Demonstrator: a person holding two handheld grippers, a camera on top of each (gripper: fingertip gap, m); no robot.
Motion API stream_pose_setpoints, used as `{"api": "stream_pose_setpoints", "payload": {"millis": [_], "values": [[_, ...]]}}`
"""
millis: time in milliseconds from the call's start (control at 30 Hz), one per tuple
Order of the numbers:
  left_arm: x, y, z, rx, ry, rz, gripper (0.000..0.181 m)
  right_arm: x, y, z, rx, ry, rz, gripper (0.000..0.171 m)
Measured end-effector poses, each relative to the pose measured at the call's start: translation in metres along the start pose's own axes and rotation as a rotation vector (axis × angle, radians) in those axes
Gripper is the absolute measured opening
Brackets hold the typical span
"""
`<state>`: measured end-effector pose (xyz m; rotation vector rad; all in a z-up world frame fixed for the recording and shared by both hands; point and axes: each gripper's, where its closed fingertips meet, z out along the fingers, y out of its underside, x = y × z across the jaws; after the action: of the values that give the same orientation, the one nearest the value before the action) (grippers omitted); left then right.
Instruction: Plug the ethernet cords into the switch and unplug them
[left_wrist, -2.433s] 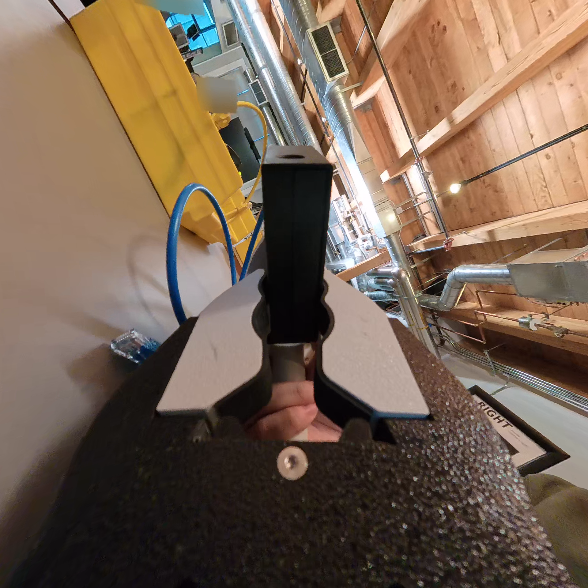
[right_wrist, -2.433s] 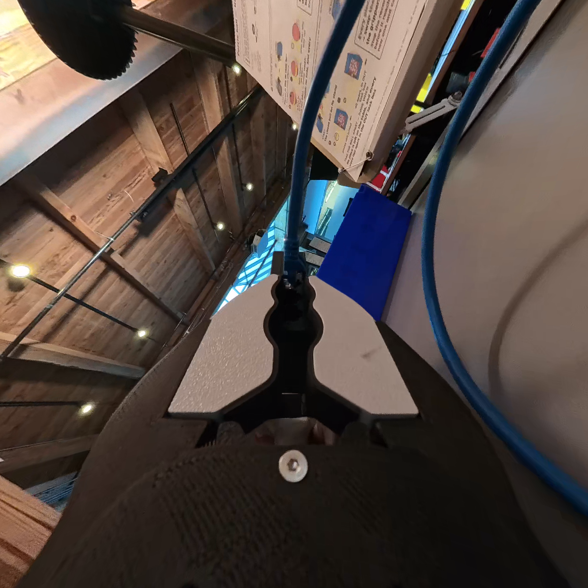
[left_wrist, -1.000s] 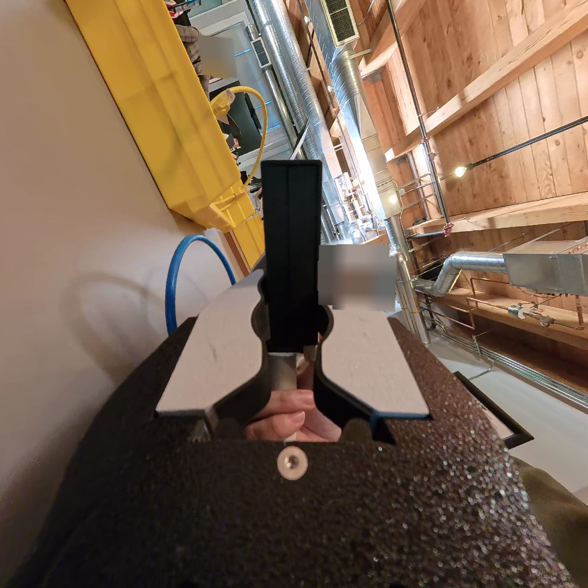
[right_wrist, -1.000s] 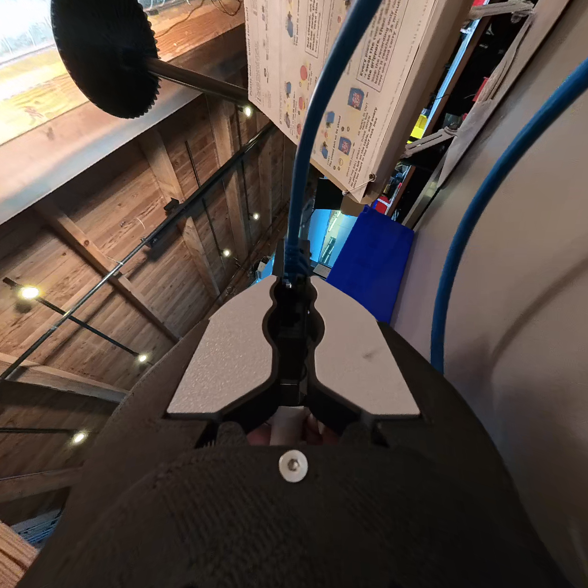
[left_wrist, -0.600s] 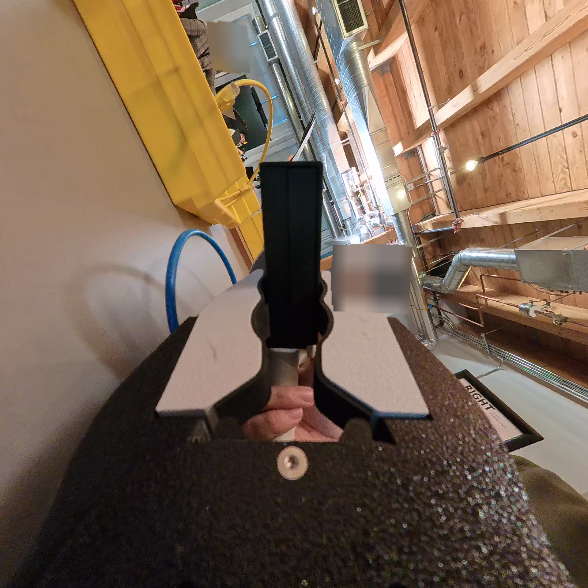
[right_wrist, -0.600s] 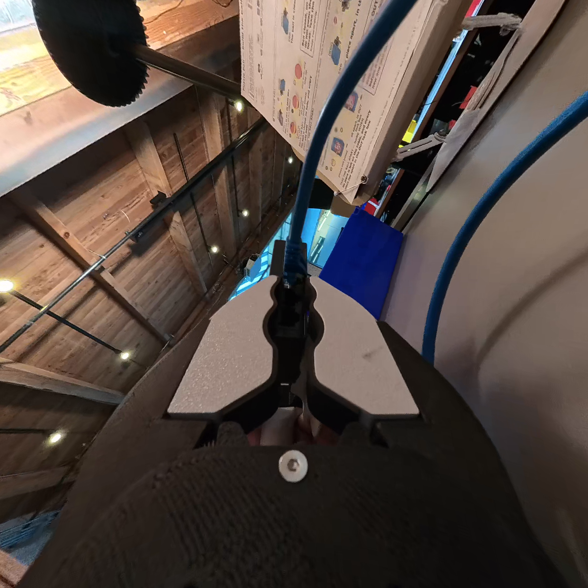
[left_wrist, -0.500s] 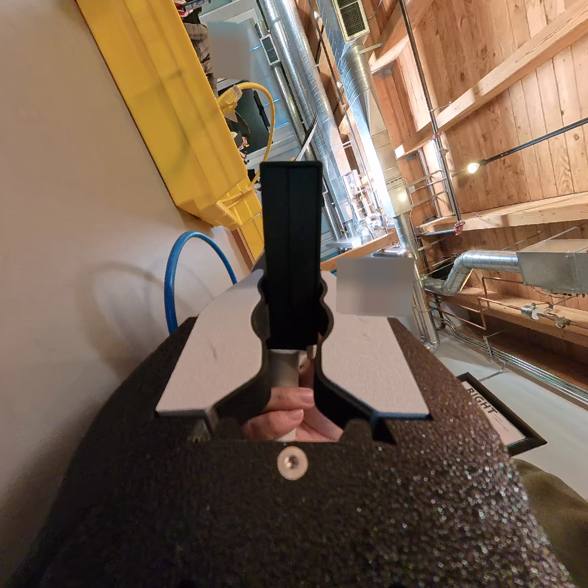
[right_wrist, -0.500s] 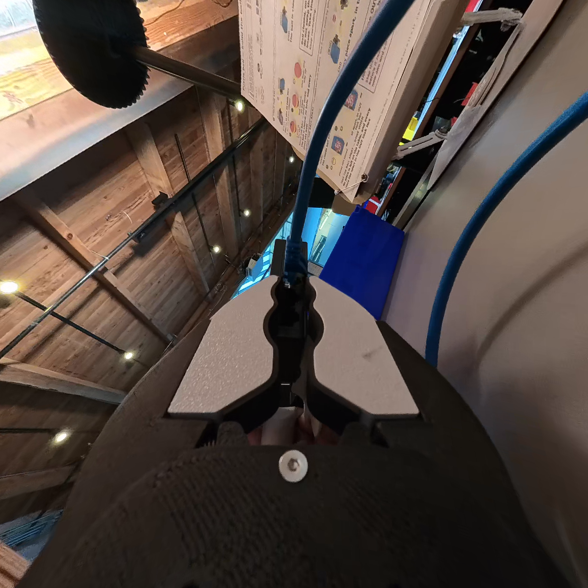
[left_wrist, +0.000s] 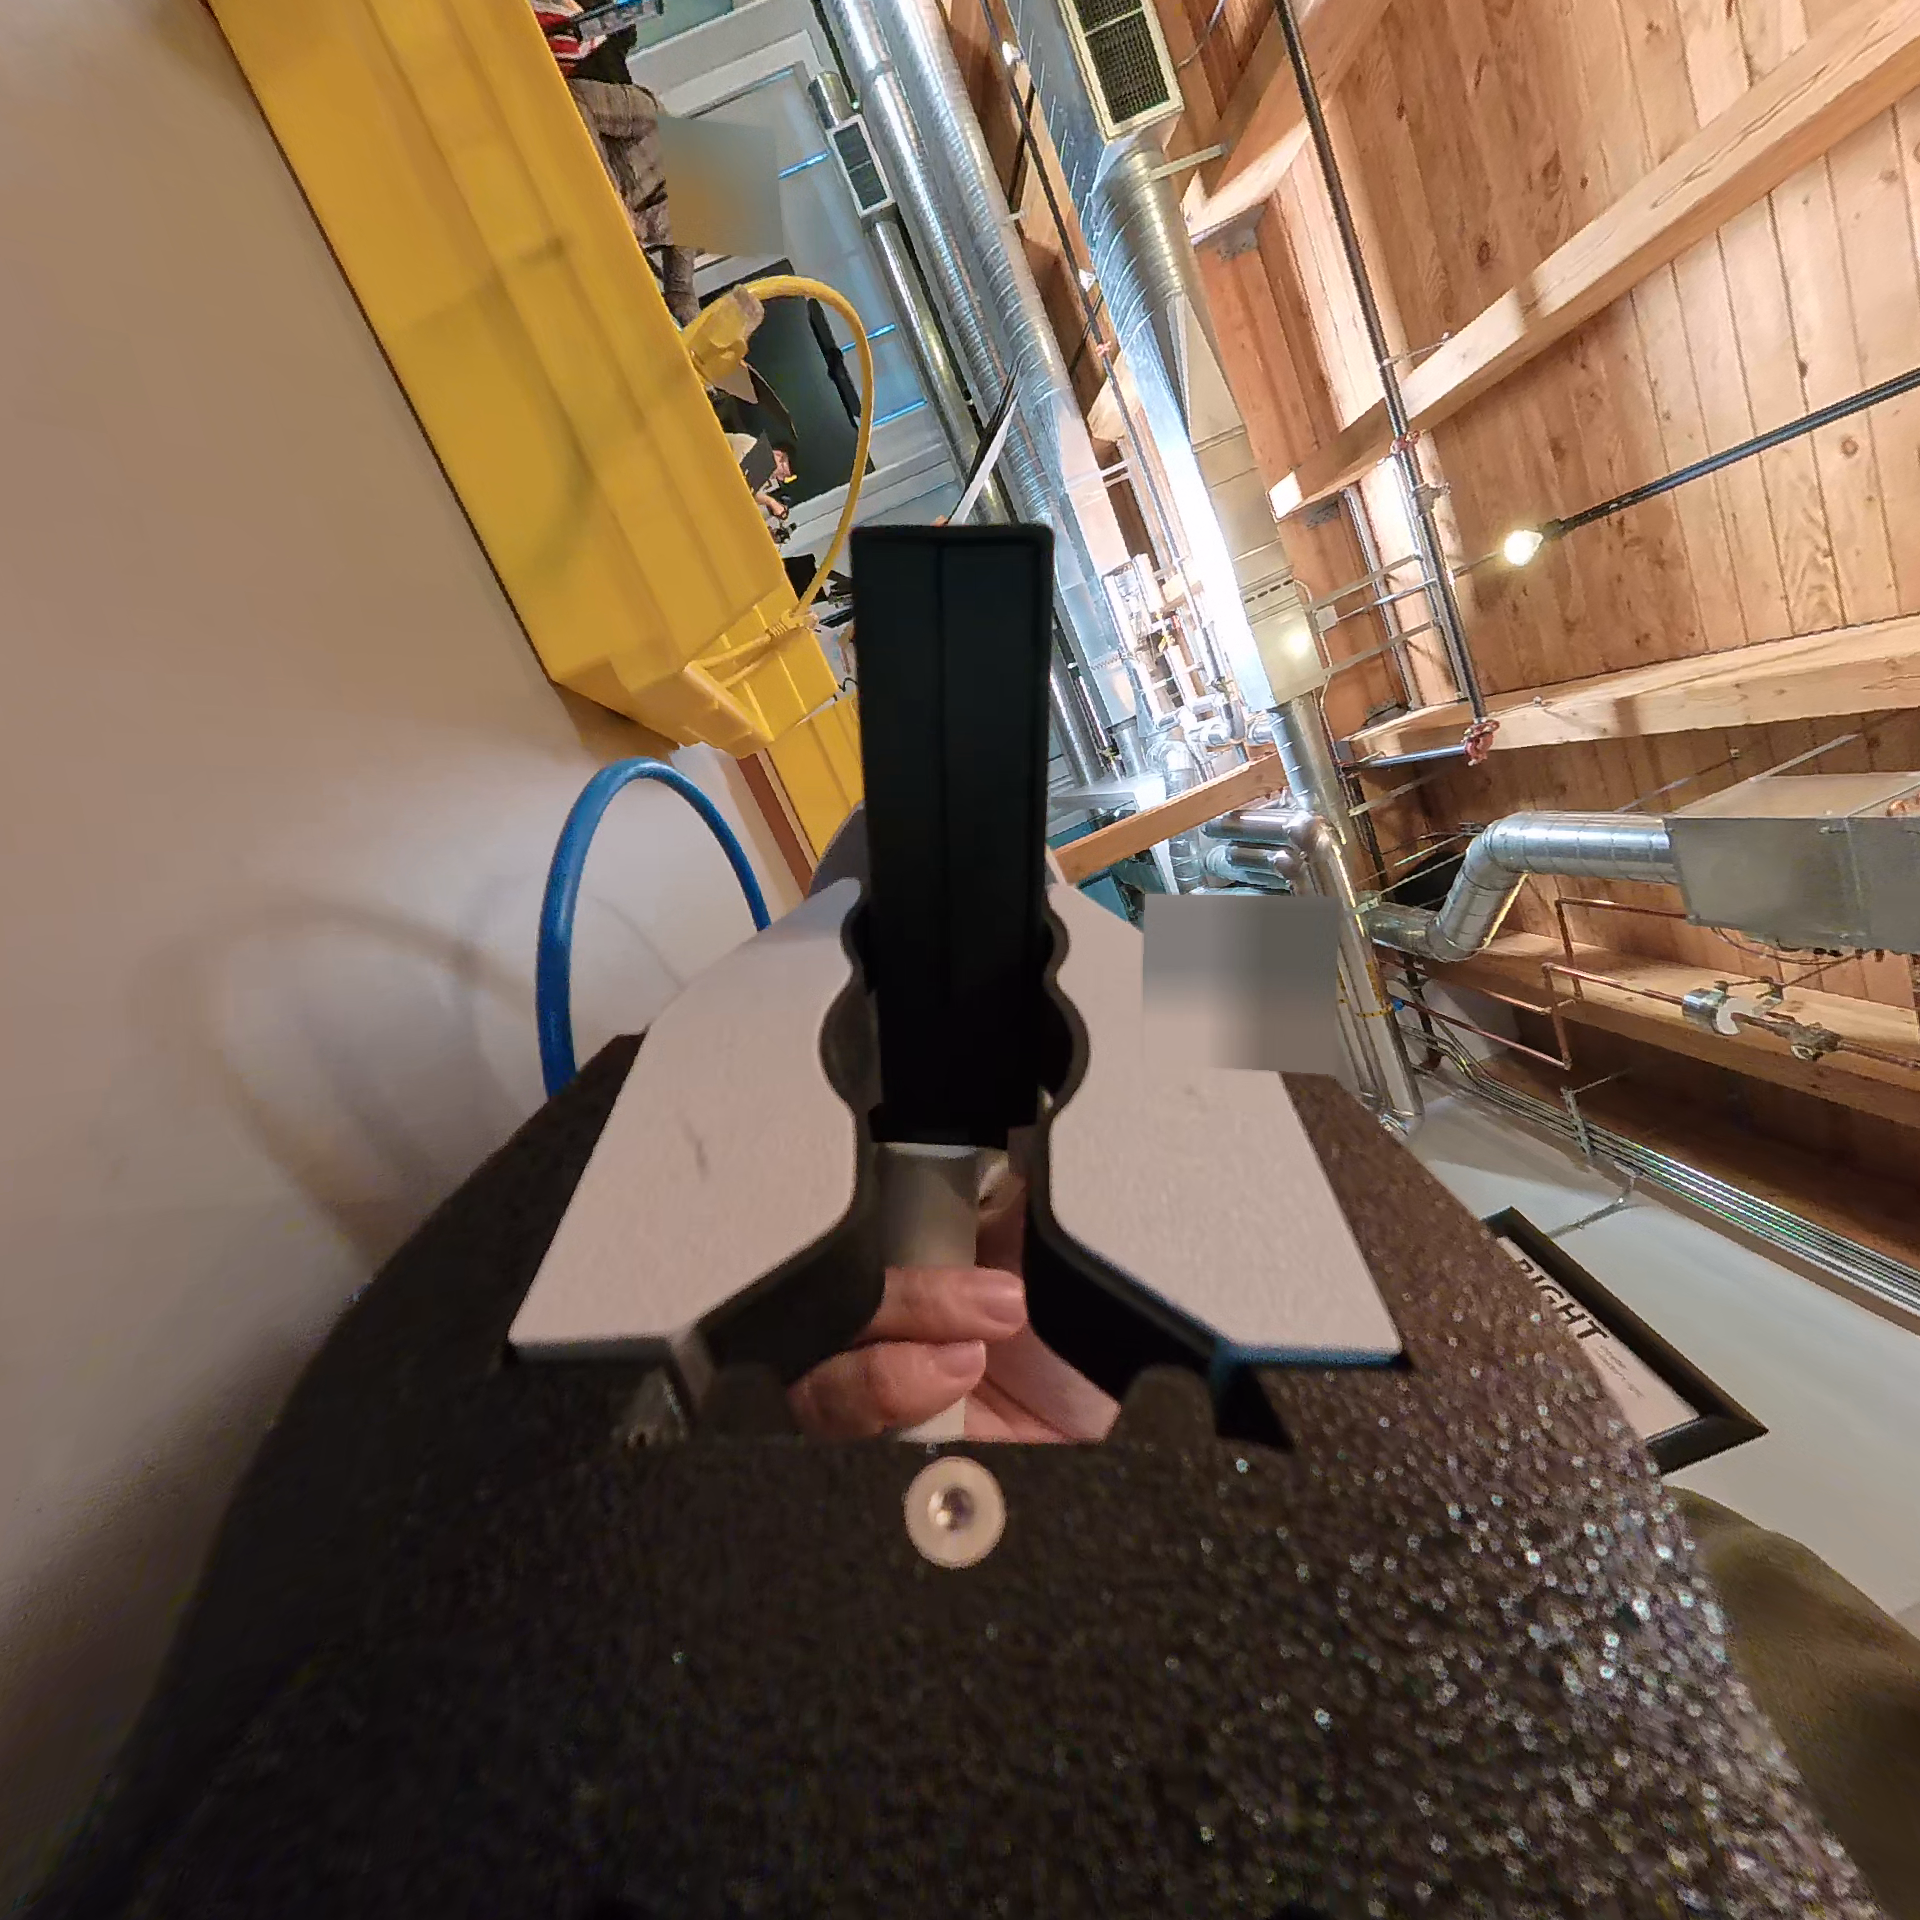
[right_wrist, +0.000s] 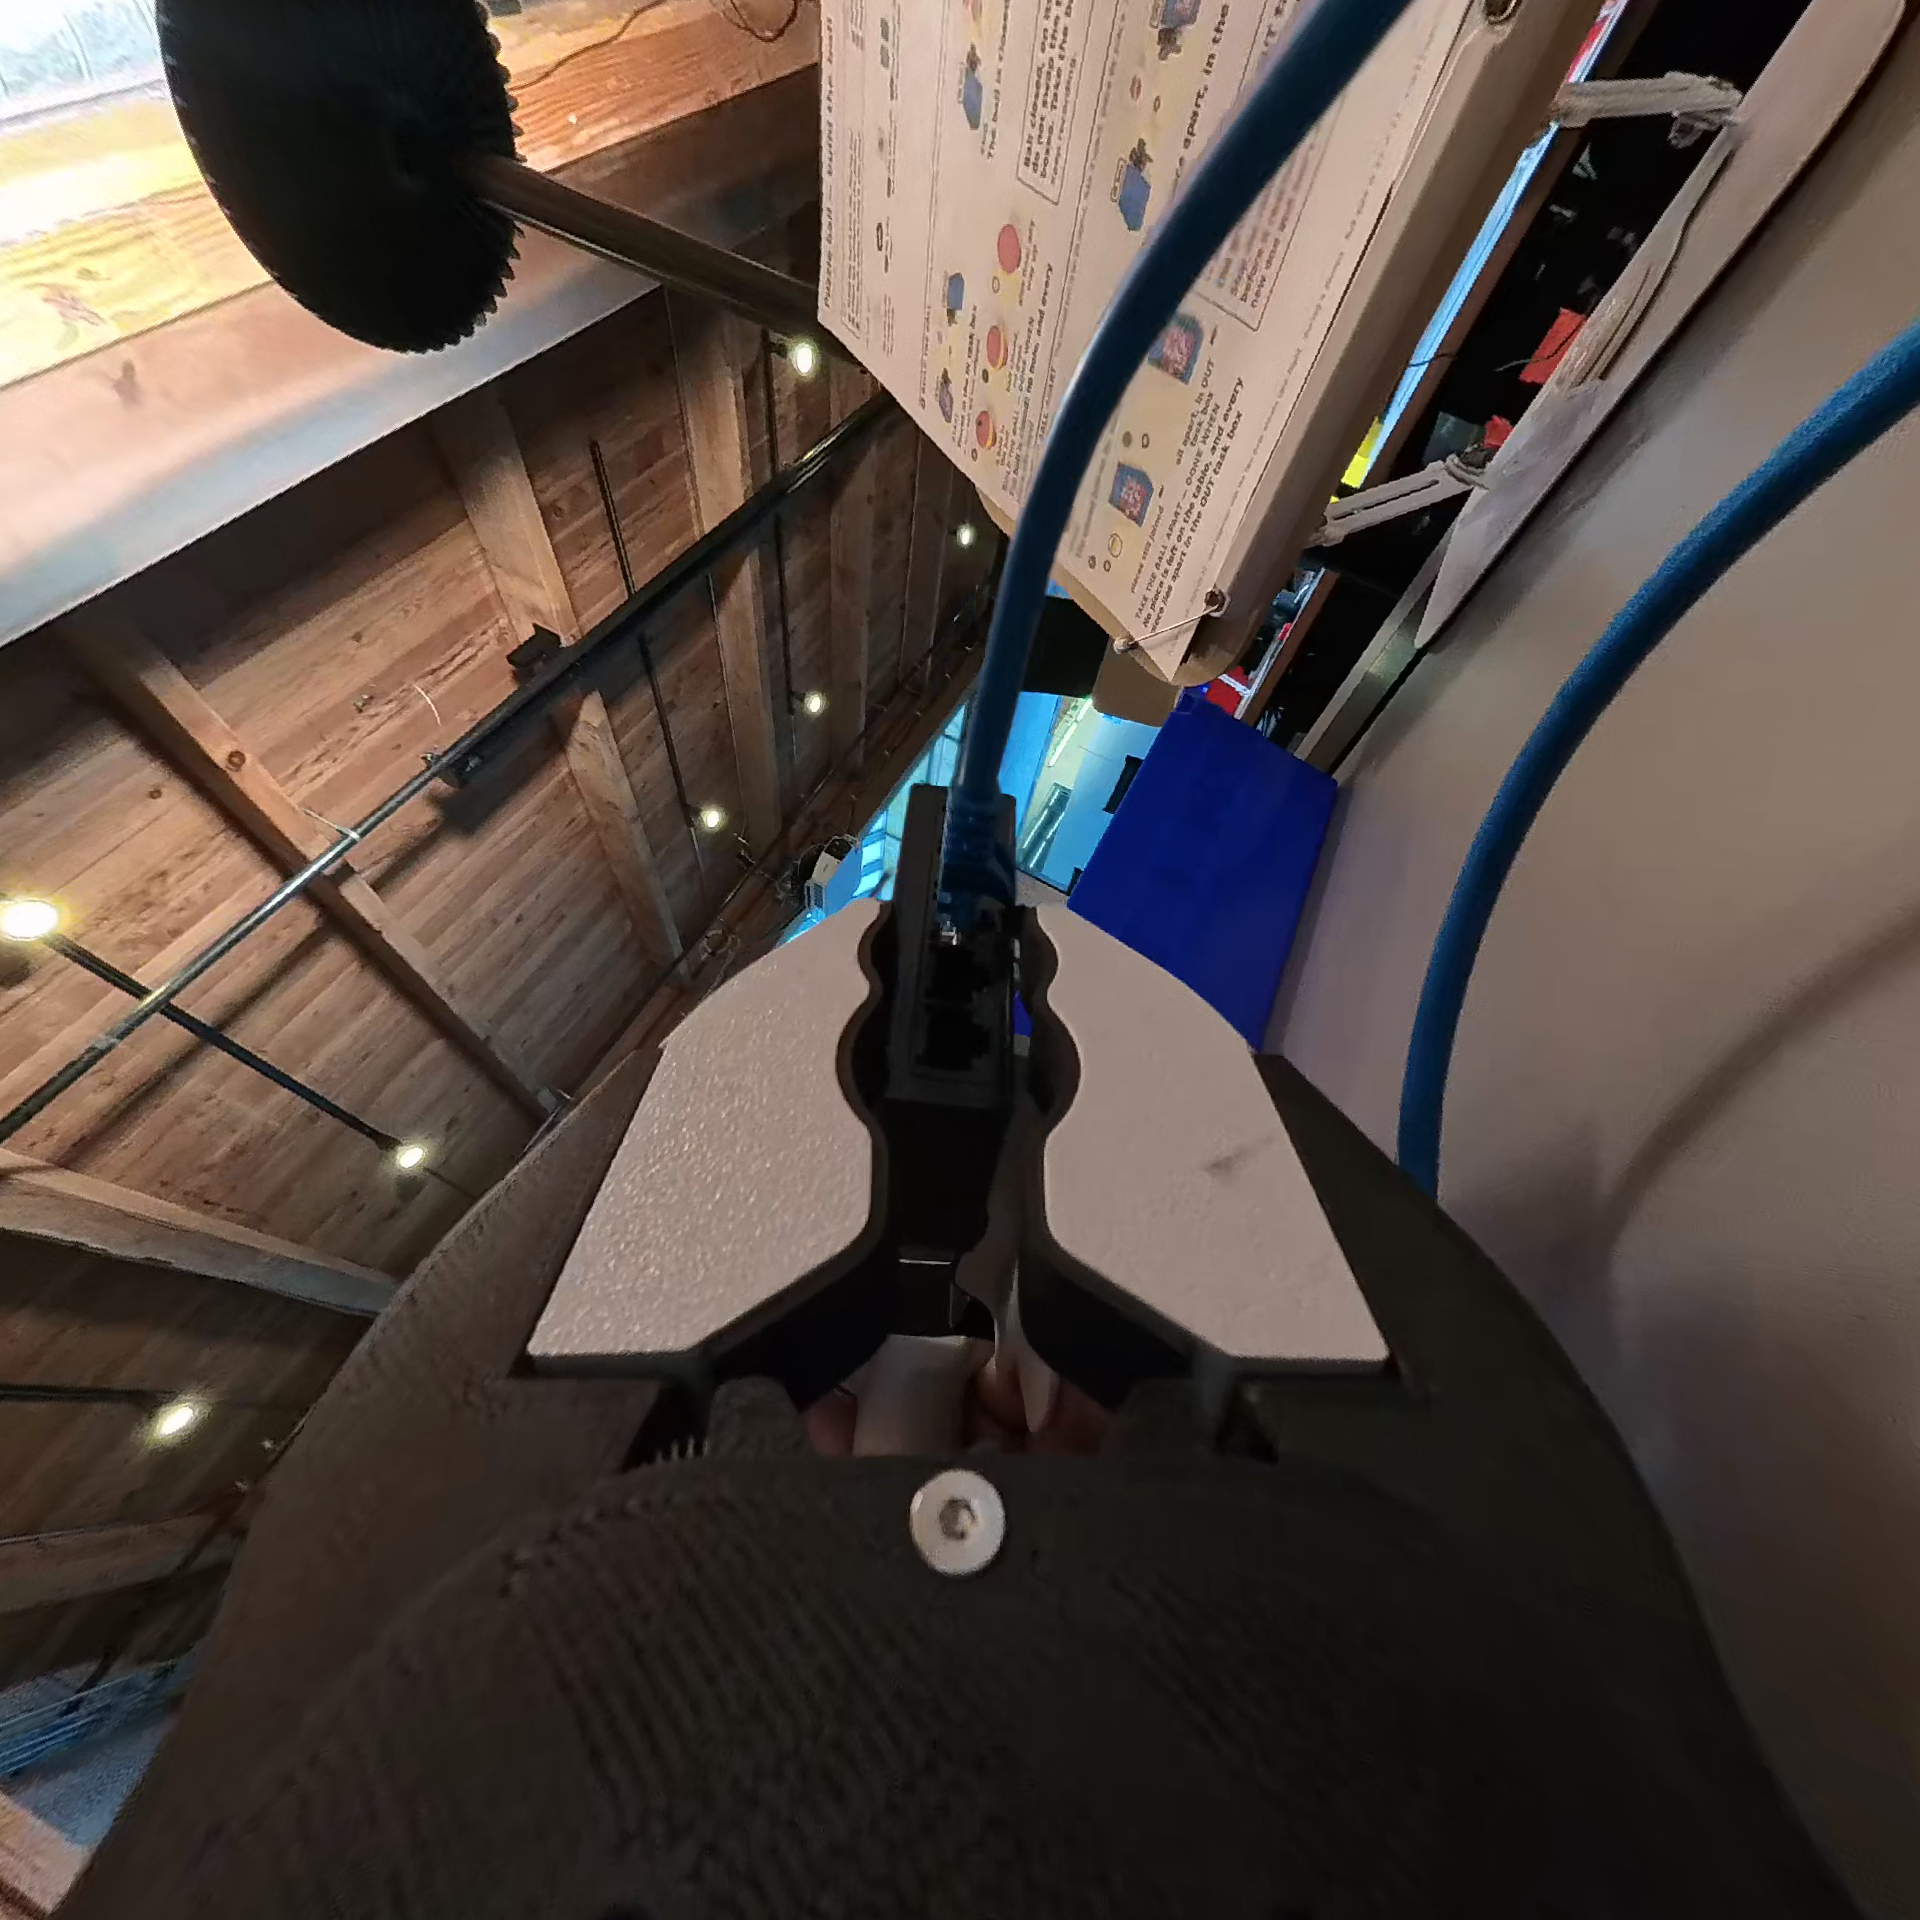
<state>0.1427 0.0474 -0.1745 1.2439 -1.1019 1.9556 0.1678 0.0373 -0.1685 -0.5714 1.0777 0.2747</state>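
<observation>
In the left wrist view my left gripper (left_wrist: 951, 914) is shut on the black switch (left_wrist: 951, 727), which sticks out past the fingertips as a narrow slab. In the right wrist view my right gripper (right_wrist: 956, 935) is shut on the same switch (right_wrist: 951, 1039), whose port side faces the camera. A blue ethernet cord (right_wrist: 1049, 468) is plugged into a far port by its blue plug (right_wrist: 977, 842). The cord loops back over the pale table (right_wrist: 1662, 1039) and shows in the left wrist view (left_wrist: 556, 935) too. A yellow ethernet cord (left_wrist: 857, 416) hangs loose from the yellow bin.
A yellow bin (left_wrist: 520, 364) stands on the table (left_wrist: 208, 727) beyond the switch. A blue bin (right_wrist: 1205, 862) and a printed instruction sheet on a board (right_wrist: 1039, 208) stand on the right gripper's side. Wooden walls, ducts and lamps fill the background. My left and right fingertips are right by each other.
Both grippers keep their hold on the switch. The switch has turned slightly, so more of its port side shows in the right wrist view. The blue cord stays plugged in.
</observation>
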Motion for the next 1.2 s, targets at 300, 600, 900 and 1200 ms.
{"api": "stream_pose_setpoints", "payload": {"millis": [300, 600, 900, 1200], "values": [[0.001, 0.001, 0.001, -0.011, -0.01, 0.006, 0.027, 0.0, -0.001, 0.0, 0.001, -0.011, 0.047, 0.023], [0.004, -0.004, -0.002, 0.011, -0.017, 0.011, 0.027, -0.006, 0.0, 0.001, -0.007, -0.041, 0.041, 0.034], [0.011, -0.003, 0.001, 0.018, -0.014, 0.03, 0.027, -0.004, 0.003, 0.003, -0.005, -0.034, 0.074, 0.047], [0.006, -0.004, 0.0, 0.032, -0.028, 0.017, 0.027, -0.007, 0.005, 0.004, -0.012, -0.048, 0.089, 0.025]]}}
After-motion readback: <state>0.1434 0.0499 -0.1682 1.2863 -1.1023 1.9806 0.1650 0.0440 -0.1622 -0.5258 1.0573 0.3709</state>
